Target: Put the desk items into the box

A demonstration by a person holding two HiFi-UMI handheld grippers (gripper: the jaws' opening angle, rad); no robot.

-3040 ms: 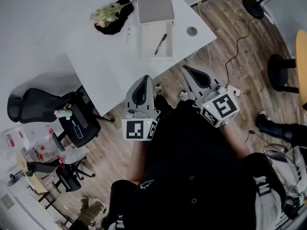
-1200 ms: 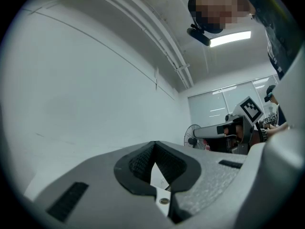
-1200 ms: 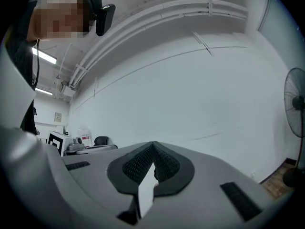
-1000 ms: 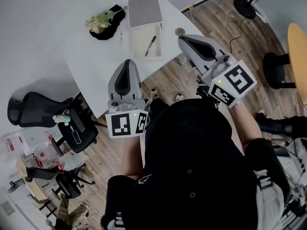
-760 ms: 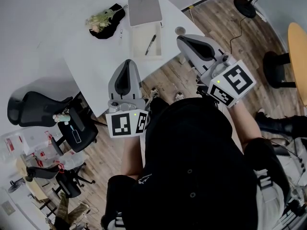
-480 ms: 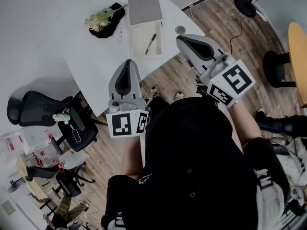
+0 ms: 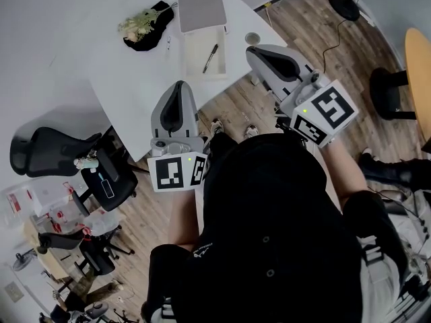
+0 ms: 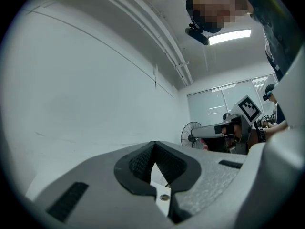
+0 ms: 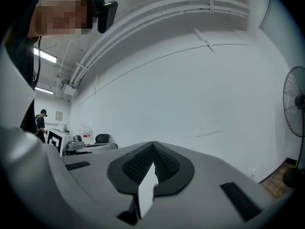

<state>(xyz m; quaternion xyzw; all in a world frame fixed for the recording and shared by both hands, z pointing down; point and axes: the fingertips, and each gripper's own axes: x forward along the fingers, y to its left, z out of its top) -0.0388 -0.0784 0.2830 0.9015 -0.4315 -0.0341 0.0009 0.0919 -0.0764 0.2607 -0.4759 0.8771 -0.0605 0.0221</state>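
Observation:
On the white table (image 7: pixel 135 79) stands an open white box (image 7: pixel 195 62) with a black pen (image 7: pixel 211 48) lying inside. Its grey lid (image 7: pixel 201 9) rests just beyond it. Left of the box lie a small marker (image 7: pixel 168 43) and a black pouch with a sprig of flowers (image 7: pixel 145 22). A small round item (image 7: pixel 252 39) sits near the table's right corner. My left gripper (image 7: pixel 178 87) (image 8: pixel 153 144) hangs shut and empty over the table's near edge. My right gripper (image 7: pixel 253 51) (image 9: pixel 153 144), also shut and empty, is by the round item.
Black office chairs (image 7: pixel 50 150) stand left of the table on the wooden floor. A fan base (image 7: pixel 347 7) and cables lie at the right, and a round wooden tabletop (image 7: pixel 424 79) shows at the right edge. The gripper views show mostly a white wall.
Since three seconds ago both grippers have come up toward the table, the right one to its right corner. Over the last second neither gripper has moved.

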